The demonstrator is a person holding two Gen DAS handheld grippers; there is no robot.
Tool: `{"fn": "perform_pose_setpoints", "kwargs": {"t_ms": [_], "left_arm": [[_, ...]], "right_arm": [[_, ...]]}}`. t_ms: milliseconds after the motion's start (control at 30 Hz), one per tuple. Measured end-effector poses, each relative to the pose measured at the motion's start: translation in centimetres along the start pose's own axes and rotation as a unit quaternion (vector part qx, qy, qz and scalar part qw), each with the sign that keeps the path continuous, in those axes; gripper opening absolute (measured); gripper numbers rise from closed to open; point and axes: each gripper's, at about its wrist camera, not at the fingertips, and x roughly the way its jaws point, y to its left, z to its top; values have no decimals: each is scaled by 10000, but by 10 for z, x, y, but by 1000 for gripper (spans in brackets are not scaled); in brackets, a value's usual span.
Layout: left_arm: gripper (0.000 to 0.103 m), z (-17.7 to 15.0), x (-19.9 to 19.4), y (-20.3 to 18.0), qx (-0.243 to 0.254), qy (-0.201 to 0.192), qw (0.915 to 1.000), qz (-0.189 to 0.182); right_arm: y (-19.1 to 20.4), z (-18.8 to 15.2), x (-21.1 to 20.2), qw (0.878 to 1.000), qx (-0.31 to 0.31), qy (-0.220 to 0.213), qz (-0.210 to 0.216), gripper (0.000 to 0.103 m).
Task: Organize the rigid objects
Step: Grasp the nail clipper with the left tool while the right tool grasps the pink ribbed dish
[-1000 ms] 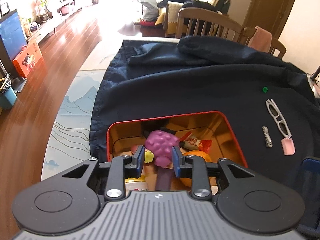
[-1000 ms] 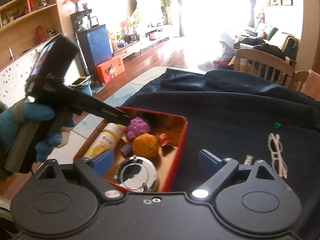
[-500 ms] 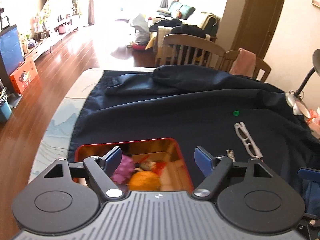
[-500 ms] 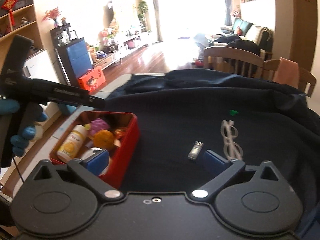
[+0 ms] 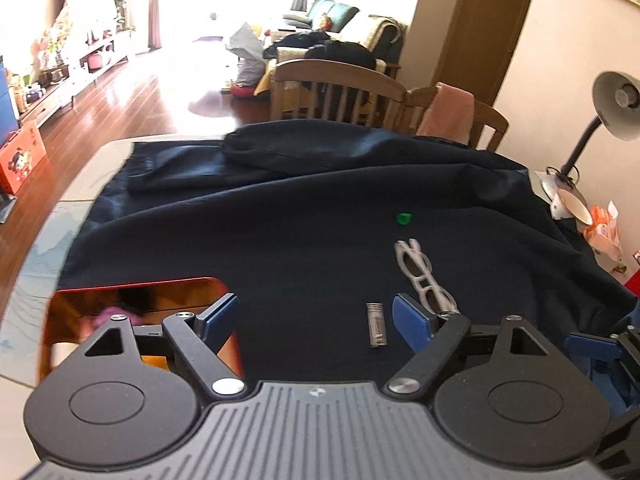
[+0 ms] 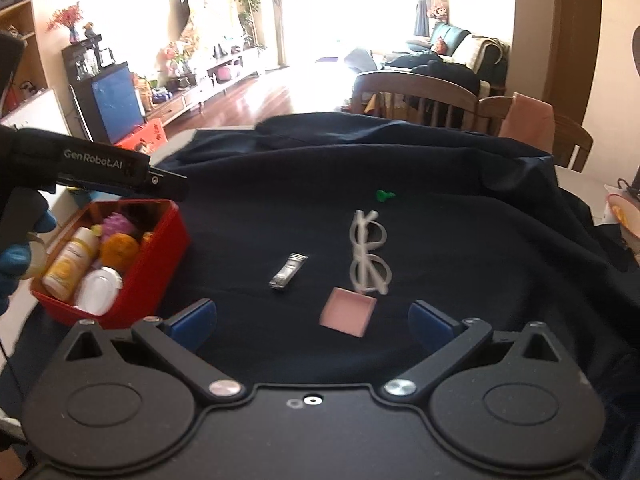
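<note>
Dark cloth (image 5: 280, 240) lying under the empty, wide-apart left gripper (image 5: 314, 320), silver clip (image 5: 377, 325) just between its fingers, red tin (image 5: 140, 284) at lower left; on the right view, right gripper (image 6: 312, 320) gaping empty, pink square (image 6: 347, 317) resting between its tips, white glasses (image 6: 366, 252) just beyond.

Box (image 6: 156, 248) left of clipper (image 6: 287, 271), glasses (image 6: 368, 252) right
</note>
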Motion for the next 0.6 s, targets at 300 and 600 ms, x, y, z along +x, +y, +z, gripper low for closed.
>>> {"fn": "perform_pose_setpoints", "kwargs": {"t_ms": [300, 600], "left_arm": [[84, -5, 44, -43, 304, 295, 9990, 152], [84, -14, 85, -53, 456, 536, 9973, 206]], "right_arm": [[-18, -9, 35, 9997, -131, 185, -108, 102], [-24, -12, 68, 9993, -20, 327, -164, 100]]}}
